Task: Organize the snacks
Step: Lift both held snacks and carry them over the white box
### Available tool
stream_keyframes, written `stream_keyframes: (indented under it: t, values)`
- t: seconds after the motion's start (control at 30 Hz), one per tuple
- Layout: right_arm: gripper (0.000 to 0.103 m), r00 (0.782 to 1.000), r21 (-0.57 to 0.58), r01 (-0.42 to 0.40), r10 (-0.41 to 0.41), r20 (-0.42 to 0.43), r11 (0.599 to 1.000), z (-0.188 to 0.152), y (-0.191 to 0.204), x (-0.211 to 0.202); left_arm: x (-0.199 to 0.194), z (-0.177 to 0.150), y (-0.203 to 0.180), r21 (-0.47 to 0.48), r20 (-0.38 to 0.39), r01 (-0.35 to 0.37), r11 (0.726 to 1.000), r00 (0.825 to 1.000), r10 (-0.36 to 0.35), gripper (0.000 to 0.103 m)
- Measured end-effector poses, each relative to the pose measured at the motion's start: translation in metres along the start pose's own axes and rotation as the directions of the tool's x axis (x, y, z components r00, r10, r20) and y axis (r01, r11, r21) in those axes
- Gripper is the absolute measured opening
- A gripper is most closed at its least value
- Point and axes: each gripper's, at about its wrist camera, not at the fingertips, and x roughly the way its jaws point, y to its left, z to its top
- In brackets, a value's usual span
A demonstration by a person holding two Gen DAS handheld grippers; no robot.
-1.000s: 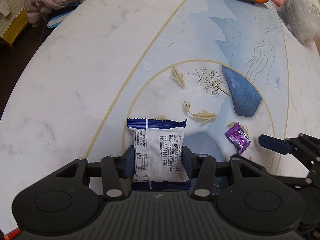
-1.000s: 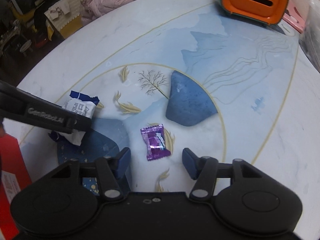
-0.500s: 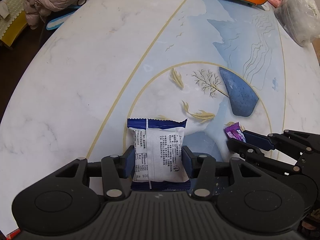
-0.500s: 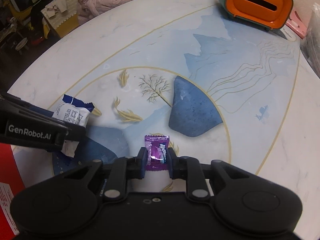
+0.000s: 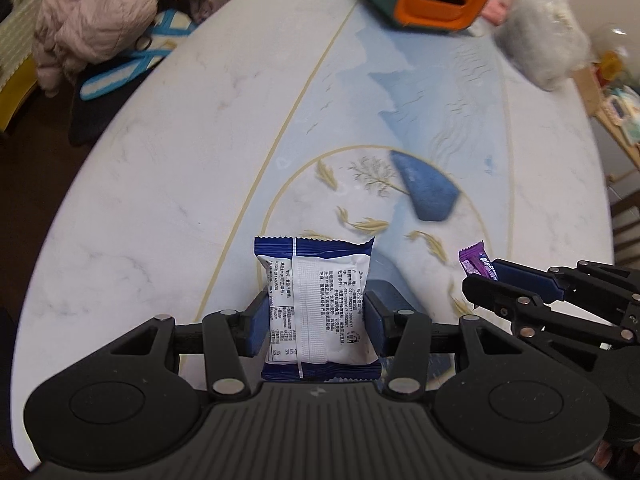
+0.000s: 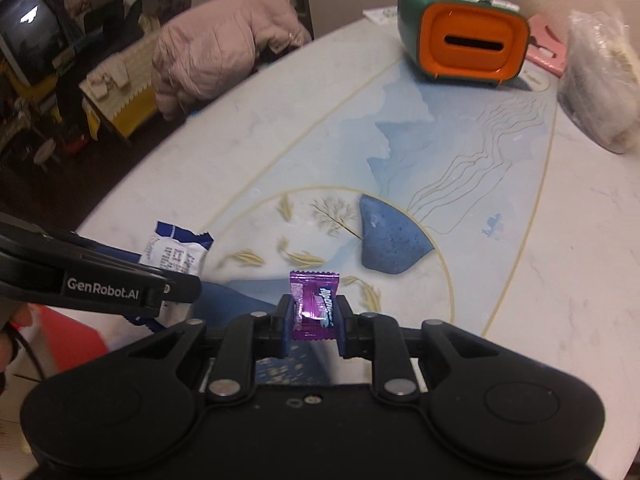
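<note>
Pinching a flat, pillow-shaped snack packet (image 5: 316, 304) between its blue pads, the left gripper (image 5: 316, 322) holds the crinkly white film with dark blue crimped ends upright, its printed back seam facing the camera and its serrated top edge standing beyond the fingertips, clear of the table (image 5: 160, 200). Just to that claw's right, the right gripper (image 6: 313, 316) is clamped narrowly on a small purple candy (image 6: 314, 304), a glossy foil wrapper with zigzag-cut ends and pale lettering, which likewise juts up past the pads above the tabletop. Both claws are matte black plastic with hinged linkages and silvery pivot pins. Below and ahead of them spreads the smooth, polished marble-look surface, white with grey veining, inlaid with thin gold arcs, pale blue washes, golden fish and a speckled dark blue stone shape. Far ahead of the right claw stands a rounded green holder with an orange slotted face (image 6: 466, 40), pencils rising from its top, and to its right a lumpy clear plastic bag (image 6: 600, 80). Well off to the left beyond the table edge lies a quilted pink puffer jacket (image 6: 216, 52).
</note>
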Motion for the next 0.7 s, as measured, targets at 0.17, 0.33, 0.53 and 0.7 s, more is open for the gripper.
stream_keyframes:
  t: [0.17, 0.33, 0.53, 0.7]
  values:
    - [0.018, 0.999, 0.031, 0.018, -0.020, 0.037, 0.999, -0.008, 0.019, -0.039, -0.039, -0.011, 0.007, 0.042, 0.035, 0.040, 0.998, 0.999, -0.041, 0.048]
    - [0.018, 0.996, 0.053, 0.040, -0.044, 0.077, 0.998, -0.018, 0.045, -0.080, -0.078, -0.026, 0.015, 0.092, 0.071, 0.090, 0.992, 0.993, -0.096, 0.048]
    - [0.018, 0.990, 0.070, 0.064, -0.072, 0.121, 0.996, -0.035, 0.079, -0.124, -0.122, -0.050, 0.025, 0.161, 0.104, 0.138, 0.977, 0.982, -0.156, 0.048]
    - [0.018, 0.984, 0.074, 0.070, -0.081, 0.161, 0.995, -0.051, 0.109, -0.158, -0.158, -0.072, 0.034, 0.225, 0.132, 0.148, 0.963, 0.975, -0.181, 0.048]
